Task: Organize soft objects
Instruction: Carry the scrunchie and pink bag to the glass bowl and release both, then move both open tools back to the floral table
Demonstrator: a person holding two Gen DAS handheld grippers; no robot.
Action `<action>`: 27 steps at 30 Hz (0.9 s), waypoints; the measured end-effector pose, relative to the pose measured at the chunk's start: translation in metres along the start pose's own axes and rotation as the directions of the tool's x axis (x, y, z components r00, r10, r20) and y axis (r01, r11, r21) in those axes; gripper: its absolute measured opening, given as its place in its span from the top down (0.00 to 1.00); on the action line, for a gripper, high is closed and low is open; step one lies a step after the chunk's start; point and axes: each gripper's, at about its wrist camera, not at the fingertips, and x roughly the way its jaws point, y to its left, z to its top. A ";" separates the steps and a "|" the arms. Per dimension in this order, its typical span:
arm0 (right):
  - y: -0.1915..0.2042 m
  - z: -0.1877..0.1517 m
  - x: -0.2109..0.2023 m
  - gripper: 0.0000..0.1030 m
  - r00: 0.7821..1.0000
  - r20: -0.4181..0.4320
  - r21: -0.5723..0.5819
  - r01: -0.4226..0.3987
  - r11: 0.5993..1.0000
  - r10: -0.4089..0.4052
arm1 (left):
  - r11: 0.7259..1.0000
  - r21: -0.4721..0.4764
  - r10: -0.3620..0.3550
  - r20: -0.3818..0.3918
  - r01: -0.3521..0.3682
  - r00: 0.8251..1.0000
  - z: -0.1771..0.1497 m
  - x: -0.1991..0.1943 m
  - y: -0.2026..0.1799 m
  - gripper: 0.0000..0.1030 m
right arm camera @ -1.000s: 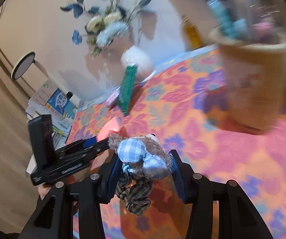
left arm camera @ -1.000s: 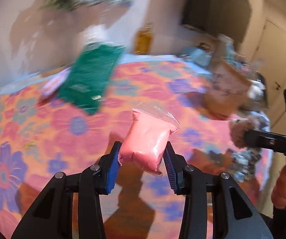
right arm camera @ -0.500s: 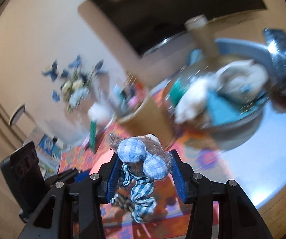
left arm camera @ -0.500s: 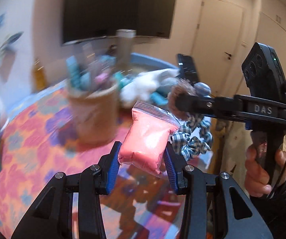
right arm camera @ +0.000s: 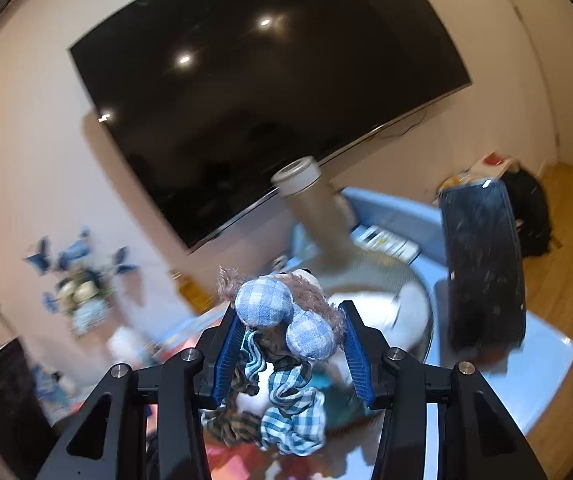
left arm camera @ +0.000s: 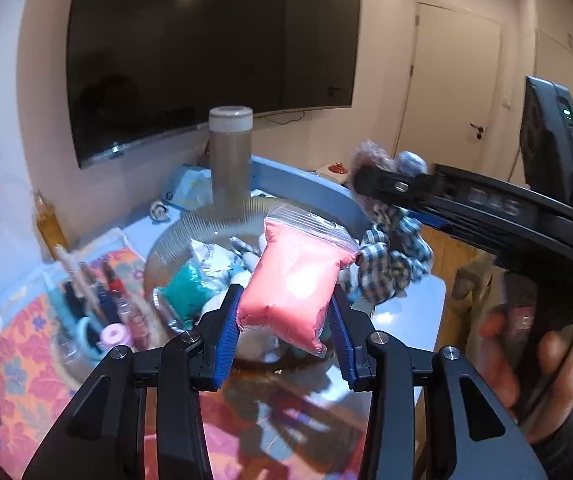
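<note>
Television point(left arm camera: 206, 56), dark and wide, hangs on the wall behind everything. Below it stands the bench point(left arm camera: 414, 312), with a flowered cloth point(left arm camera: 26, 364) on its left part. On the bench, a big clear bowl point(left arm camera: 190, 228) holds soft things, among them a green bag point(left arm camera: 186, 292). A tall grey bottle point(left arm camera: 230, 156) stands just behind the bowl. The left gripper point(left arm camera: 286, 320) is clamped on a pink bag point(left arm camera: 294, 280) with a zip top and holds it above the near rim of the bowl. The right gripper point(right arm camera: 290, 344) is clamped on a plush toy point(right arm camera: 282, 312) with blue checked ears; its checked cloth body hangs down between the fingers, above the bowl. In the left view this toy is just beside the pink bag, at its right.
</note>
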 end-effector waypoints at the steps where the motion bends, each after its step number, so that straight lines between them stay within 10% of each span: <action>1: 0.001 0.004 0.010 0.55 1.000 -0.002 -0.011 0.013 1.000 -0.013 | 1.000 -0.012 0.007 -0.003 -0.007 1.000 0.001 0.007 0.002 0.63; 5: 0.001 0.019 0.048 0.50 0.997 -0.026 -0.011 0.070 0.998 -0.070 | 0.997 -0.023 0.068 -0.007 -0.068 0.998 0.010 0.034 0.007 0.61; 10: -0.005 0.036 0.074 0.15 0.992 -0.046 0.001 0.121 0.993 -0.120 | 0.998 0.006 0.060 -0.019 -0.060 0.998 0.012 0.053 0.012 0.36; 27: -0.003 -0.026 -0.006 0.14 0.993 -0.062 -0.008 0.096 0.995 -0.097 | 0.995 0.044 -0.090 -0.003 0.090 0.996 -0.034 -0.035 0.001 0.19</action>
